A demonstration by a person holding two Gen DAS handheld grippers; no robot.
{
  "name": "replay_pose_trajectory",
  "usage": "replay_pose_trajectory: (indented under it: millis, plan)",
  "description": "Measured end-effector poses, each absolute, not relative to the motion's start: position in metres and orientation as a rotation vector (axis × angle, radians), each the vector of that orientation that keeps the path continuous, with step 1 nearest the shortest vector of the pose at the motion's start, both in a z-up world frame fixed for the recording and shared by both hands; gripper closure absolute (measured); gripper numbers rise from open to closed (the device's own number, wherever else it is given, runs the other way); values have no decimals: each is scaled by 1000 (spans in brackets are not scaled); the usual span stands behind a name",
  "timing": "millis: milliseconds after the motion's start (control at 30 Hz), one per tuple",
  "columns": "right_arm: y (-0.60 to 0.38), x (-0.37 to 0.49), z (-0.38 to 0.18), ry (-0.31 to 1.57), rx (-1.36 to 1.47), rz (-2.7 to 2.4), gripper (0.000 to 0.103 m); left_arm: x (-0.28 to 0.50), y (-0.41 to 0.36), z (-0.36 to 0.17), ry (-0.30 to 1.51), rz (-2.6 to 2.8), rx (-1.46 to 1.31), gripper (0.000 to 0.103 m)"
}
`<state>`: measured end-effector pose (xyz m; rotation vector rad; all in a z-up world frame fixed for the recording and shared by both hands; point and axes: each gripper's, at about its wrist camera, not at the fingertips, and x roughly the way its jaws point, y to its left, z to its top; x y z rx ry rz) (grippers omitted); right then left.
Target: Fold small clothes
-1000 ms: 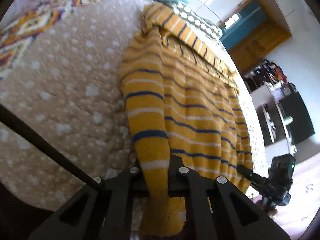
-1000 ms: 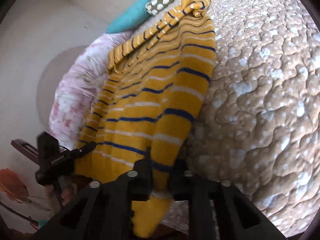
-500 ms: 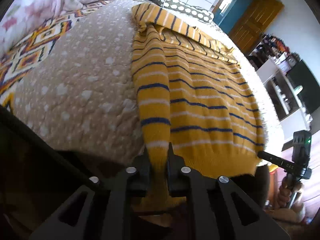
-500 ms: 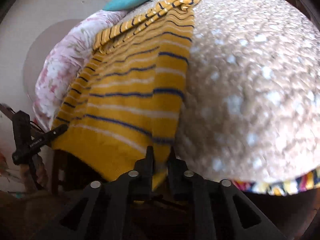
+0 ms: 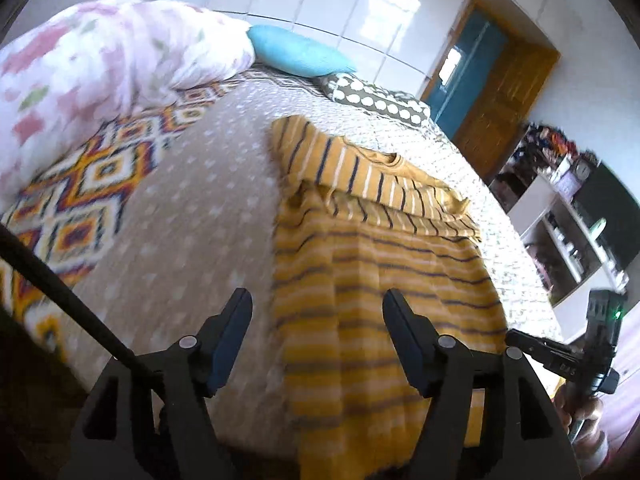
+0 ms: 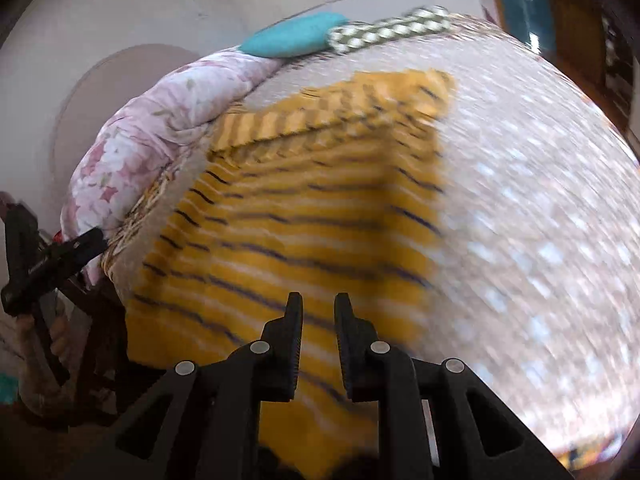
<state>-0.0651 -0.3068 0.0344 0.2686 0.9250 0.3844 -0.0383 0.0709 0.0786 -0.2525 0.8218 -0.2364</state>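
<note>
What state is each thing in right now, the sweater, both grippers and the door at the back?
Striped sweater: flat on the bed, sleeves folded across the top, hem over the bed's edge, held by neither gripper.
Left gripper: fingers wide open, empty.
Right gripper: fingers slightly apart, empty.
Wooden door: open.

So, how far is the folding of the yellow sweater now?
Done: the yellow striped sweater lies on the bed, sleeves folded across its top. In hand: nothing; the left gripper is wide open and the right gripper stands slightly apart, both above the hem. Left: folding the body and tidying.
</note>
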Motion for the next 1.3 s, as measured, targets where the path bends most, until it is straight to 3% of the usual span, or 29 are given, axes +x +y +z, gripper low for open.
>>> replay_pose_trajectory:
  millis: [467,900,1100,1300]
  plan:
    - [-229,142,13,944,148,319,86,70,3,66,854,-318,-203,37]
    - [-265,178,-21,877,320,303,88,162,-26,9,900,48,172,37]
    - [-272,179,-25,875,395,335,91,183,37,-4,1008,85,-118,34]
    - [-275,177,-26,871,426,353,92,176,69,0,990,51,-314,34]
